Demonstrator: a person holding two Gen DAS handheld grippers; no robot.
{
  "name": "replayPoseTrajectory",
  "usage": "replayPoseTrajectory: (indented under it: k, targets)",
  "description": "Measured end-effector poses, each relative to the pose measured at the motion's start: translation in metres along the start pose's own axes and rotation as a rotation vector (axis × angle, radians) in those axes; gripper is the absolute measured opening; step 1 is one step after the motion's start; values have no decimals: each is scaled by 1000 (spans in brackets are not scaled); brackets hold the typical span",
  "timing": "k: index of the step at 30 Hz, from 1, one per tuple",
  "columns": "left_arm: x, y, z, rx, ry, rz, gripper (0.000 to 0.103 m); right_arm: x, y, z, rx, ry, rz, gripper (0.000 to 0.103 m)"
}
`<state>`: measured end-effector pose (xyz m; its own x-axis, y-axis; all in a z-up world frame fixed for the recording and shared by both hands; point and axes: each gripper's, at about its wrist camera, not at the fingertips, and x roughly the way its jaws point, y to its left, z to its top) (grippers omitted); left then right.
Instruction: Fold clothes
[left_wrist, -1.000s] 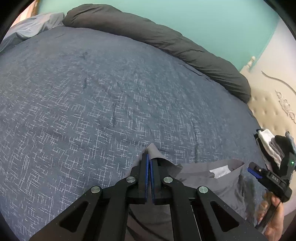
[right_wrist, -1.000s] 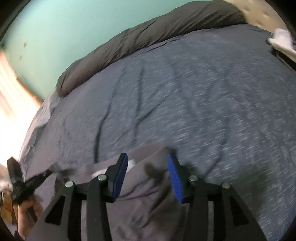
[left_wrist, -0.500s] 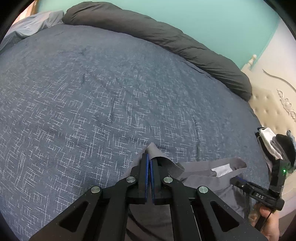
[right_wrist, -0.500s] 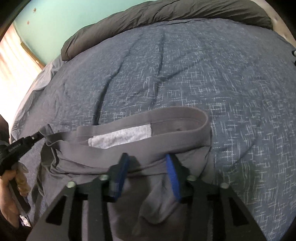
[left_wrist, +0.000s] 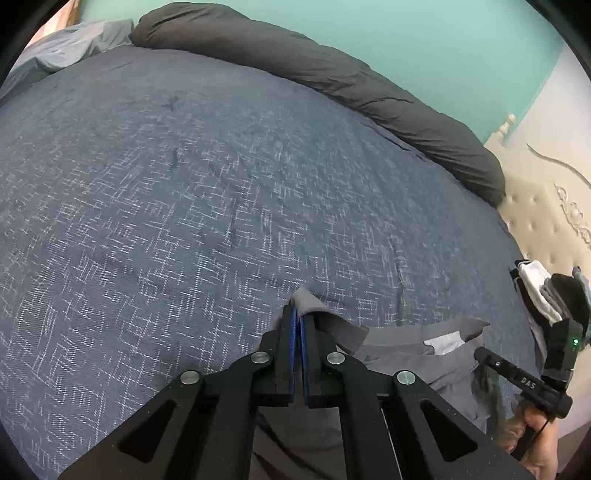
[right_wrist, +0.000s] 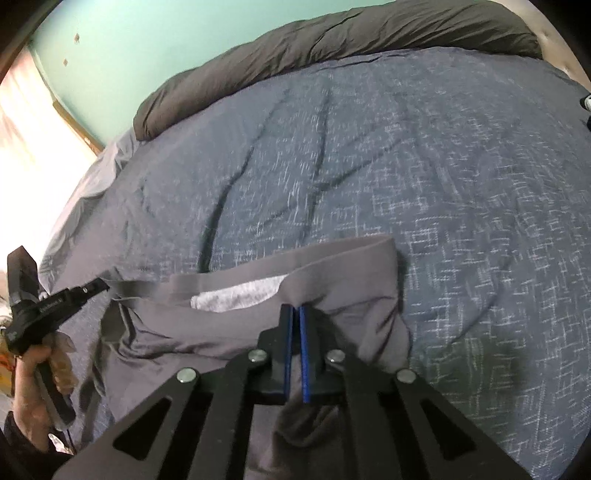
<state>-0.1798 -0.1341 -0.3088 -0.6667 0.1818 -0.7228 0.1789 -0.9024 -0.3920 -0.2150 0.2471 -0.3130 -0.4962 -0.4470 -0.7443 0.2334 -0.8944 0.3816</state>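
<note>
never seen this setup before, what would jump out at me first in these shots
The grey garment, with its waistband and pale inner label showing, lies on the blue speckled bedspread. Each set of black tongs is pinched shut on it, the right tongs just below the waistband, the left tongs on a raised corner. A dark grey rolled duvet runs along the far edge against the teal wall.

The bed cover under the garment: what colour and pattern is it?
The bed cover is dark blue with white crosshatch flecks, clearest in the left wrist view.

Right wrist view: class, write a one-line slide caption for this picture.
Right gripper shut on the grey garment at its waistband, left gripper pinching the far end, over a blue bedspread.
</note>
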Motion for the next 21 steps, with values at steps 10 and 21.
replayPoseTrajectory:
  k: [10, 21]
  targets:
    - [-3, 1, -2, -21, -29, -10, 42, -19, -21, 4, 68, -61, 36, 2]
    - [-19, 12, 1, -56, -105, 20, 42, 8, 24, 7, -39, 39, 64, 55]
